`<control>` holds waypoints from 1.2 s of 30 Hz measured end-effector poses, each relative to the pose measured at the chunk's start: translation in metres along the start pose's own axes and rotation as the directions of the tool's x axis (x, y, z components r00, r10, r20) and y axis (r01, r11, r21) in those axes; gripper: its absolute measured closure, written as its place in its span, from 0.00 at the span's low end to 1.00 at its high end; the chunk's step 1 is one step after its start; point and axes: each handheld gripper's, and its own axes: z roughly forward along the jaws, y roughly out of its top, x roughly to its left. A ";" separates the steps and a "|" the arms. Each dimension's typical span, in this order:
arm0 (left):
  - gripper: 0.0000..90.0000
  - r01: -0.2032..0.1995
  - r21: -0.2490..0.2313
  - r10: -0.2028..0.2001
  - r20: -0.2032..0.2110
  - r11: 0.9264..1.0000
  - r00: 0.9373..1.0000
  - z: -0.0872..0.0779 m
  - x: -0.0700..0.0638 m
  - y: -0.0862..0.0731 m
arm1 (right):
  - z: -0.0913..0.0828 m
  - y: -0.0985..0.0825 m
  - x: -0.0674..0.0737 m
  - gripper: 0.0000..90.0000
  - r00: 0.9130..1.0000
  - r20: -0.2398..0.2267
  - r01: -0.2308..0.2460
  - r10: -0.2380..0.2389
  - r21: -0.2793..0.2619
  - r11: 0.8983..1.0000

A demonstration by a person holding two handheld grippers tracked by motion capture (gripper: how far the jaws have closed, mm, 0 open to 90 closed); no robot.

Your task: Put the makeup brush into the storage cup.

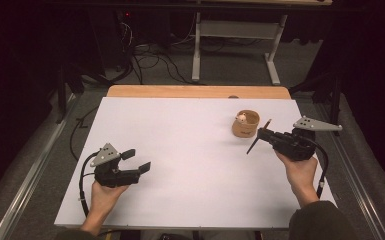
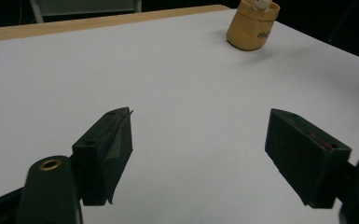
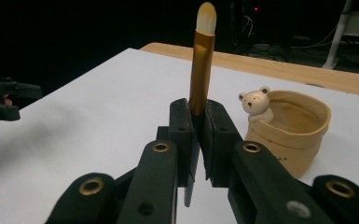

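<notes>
My right gripper [image 1: 262,134] is shut on a thin brush [image 1: 252,146] at the right side of the white table [image 1: 190,165]. In the right gripper view the brush [image 3: 201,60] stands up from between the jaws, with a gold ferrule and a pale tip. A tan cup [image 1: 245,124] with a small bear figure [image 3: 256,105] on its rim stands just beyond and left of that gripper. My left gripper [image 1: 137,160] rests low at the near left, open, with nothing between its jaws [image 2: 200,116]. The cup [image 2: 251,28] lies far off across the table from it.
A wooden strip [image 1: 195,91] runs along the table's far edge. Beyond it stand the white legs of another table [image 1: 196,60], and cables [image 1: 155,62] lie on the floor. Metal rails [image 1: 35,165] flank the table on both sides.
</notes>
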 end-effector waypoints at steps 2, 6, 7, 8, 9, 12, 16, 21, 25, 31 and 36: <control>0.25 0.001 0.000 -0.001 0.000 1.000 1.000 0.000 0.000 0.000 | 0.000 0.002 -0.001 0.95 1.000 0.004 -0.006 0.006 -0.001 1.000; 0.25 -0.007 0.009 0.007 -0.003 1.000 1.000 0.001 0.000 0.000 | 0.001 0.007 -0.004 0.95 1.000 0.010 -0.007 0.007 -0.005 1.000; 0.25 -0.008 0.011 0.008 -0.004 1.000 1.000 0.001 0.000 0.000 | 0.001 0.009 -0.005 0.95 1.000 0.013 -0.009 0.009 -0.004 1.000; 0.25 -0.013 0.016 0.014 -0.006 1.000 1.000 0.002 0.000 0.000 | 0.002 0.011 -0.006 0.95 1.000 0.018 -0.007 0.007 -0.005 1.000; 0.25 -0.015 0.018 0.015 -0.005 1.000 1.000 0.002 -0.001 0.000 | 0.002 0.011 -0.006 0.95 1.000 0.018 -0.007 0.007 -0.005 1.000; 0.25 -0.015 0.019 0.015 -0.003 1.000 1.000 0.003 -0.001 -0.001 | 0.003 0.015 -0.008 0.95 1.000 0.025 -0.004 0.004 -0.005 1.000; 0.25 -0.013 0.019 0.013 -0.003 1.000 1.000 0.003 -0.001 -0.001 | 0.004 0.019 -0.011 0.95 0.999 0.033 -0.008 0.008 -0.010 1.000; 0.25 -0.014 0.020 0.014 -0.001 1.000 1.000 0.003 -0.001 -0.001 | 0.006 0.023 -0.015 0.95 0.999 0.048 -0.012 0.012 -0.013 1.000; 0.25 -0.014 0.025 0.014 -0.001 1.000 1.000 0.003 -0.001 -0.001 | 0.006 0.027 -0.018 0.95 0.998 0.057 -0.013 0.014 -0.015 1.000; 0.25 -0.013 0.026 0.013 0.001 1.000 1.000 0.004 -0.001 -0.001 | 0.008 0.031 -0.022 0.95 0.997 0.066 -0.025 0.027 -0.023 0.999; 0.25 -0.014 0.028 0.014 0.000 1.000 1.000 0.004 -0.001 -0.001 | 0.009 0.035 -0.028 0.95 0.996 0.085 -0.032 0.034 -0.022 0.999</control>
